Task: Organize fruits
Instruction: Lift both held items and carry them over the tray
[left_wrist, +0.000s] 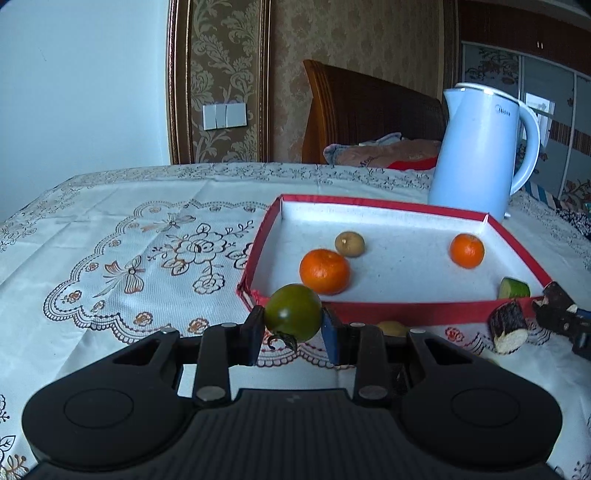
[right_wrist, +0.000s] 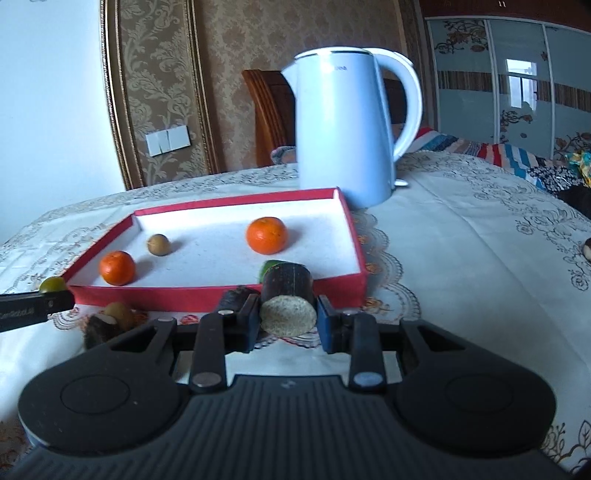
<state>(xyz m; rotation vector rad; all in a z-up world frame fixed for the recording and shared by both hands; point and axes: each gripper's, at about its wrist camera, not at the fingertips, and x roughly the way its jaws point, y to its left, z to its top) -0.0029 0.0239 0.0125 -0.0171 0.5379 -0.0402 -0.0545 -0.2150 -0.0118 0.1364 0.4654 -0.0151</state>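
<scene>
Left jaws (left_wrist: 293, 325) clamp green tomato (left_wrist: 293, 312); right (right_wrist: 286, 319), seemingly sugarcane (right_wrist: 288, 299).

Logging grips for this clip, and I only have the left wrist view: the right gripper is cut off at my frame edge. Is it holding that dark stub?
Observer: Yes. The right gripper is shut on the dark cane piece, pale cut end facing the camera.
Operator: Anything left outside the red box?
Observer: A second dark piece and a yellowish fruit lie on the tablecloth before its near wall.
Operator: Anything further right?
Observer: One small round item at the picture's right edge, too cut off to identify.
</scene>
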